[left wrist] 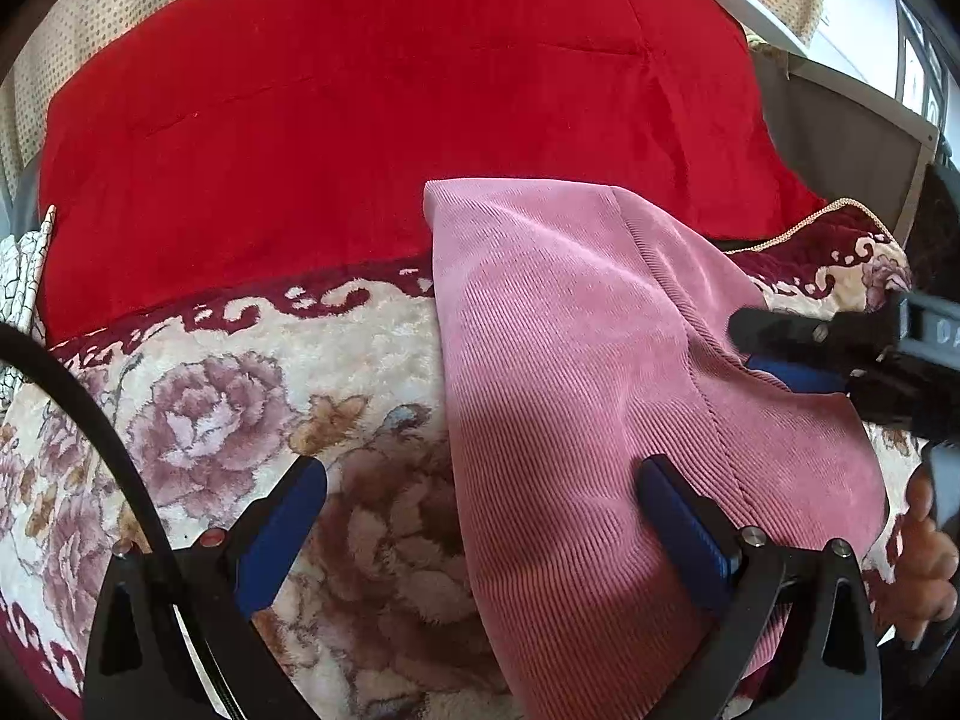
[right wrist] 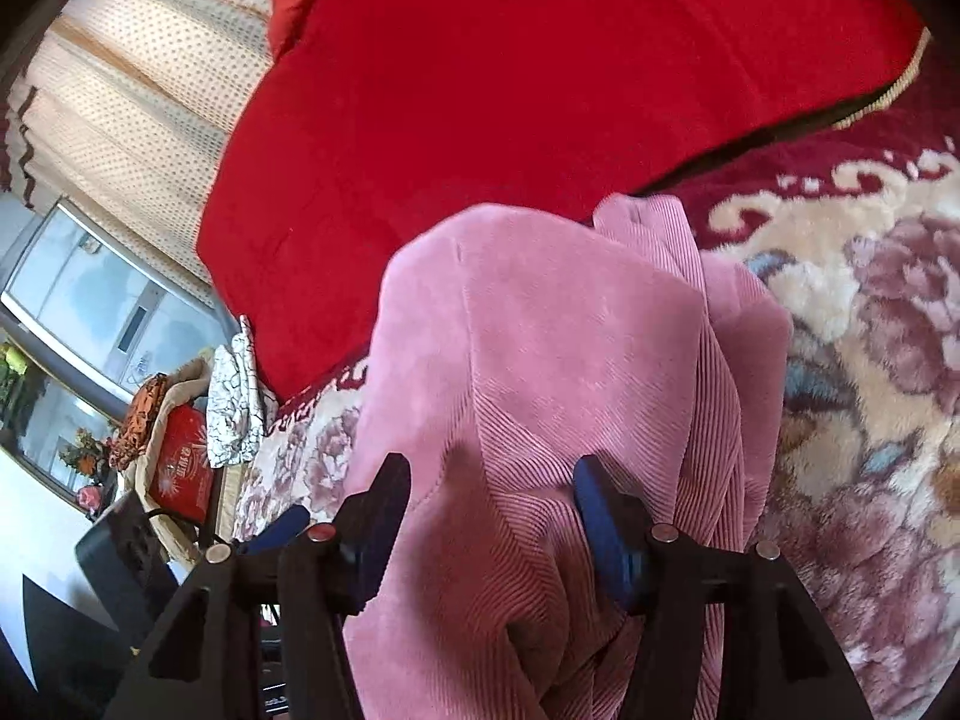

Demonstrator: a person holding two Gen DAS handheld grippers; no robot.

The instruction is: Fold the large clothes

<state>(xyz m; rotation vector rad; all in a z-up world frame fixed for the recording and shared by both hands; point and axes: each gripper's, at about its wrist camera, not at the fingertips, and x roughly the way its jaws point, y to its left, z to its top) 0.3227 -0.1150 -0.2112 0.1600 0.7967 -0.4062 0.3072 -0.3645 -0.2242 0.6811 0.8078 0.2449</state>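
On the floral plush blanket (left wrist: 252,396), a folded pink corduroy garment (left wrist: 588,360) lies below a red quilt (left wrist: 372,108). Left gripper (left wrist: 480,510) gapes wide, empty; right gripper (right wrist: 492,510) straddles cloth, unpinched (risk: a careless drag undoes the fold).

Bright daylight, entering from the window (right wrist: 78,294) behind the dotted curtain (right wrist: 144,96). Soft shadows fall across the lower pink corduroy garment (left wrist: 576,360) and the flowered blanket (left wrist: 384,546). Strong fisheye curvature with black vignetted corners in both views. The red cushion (right wrist: 540,78) is oversaturated; the right hand-held gripper (left wrist: 840,360) shows motion blur.
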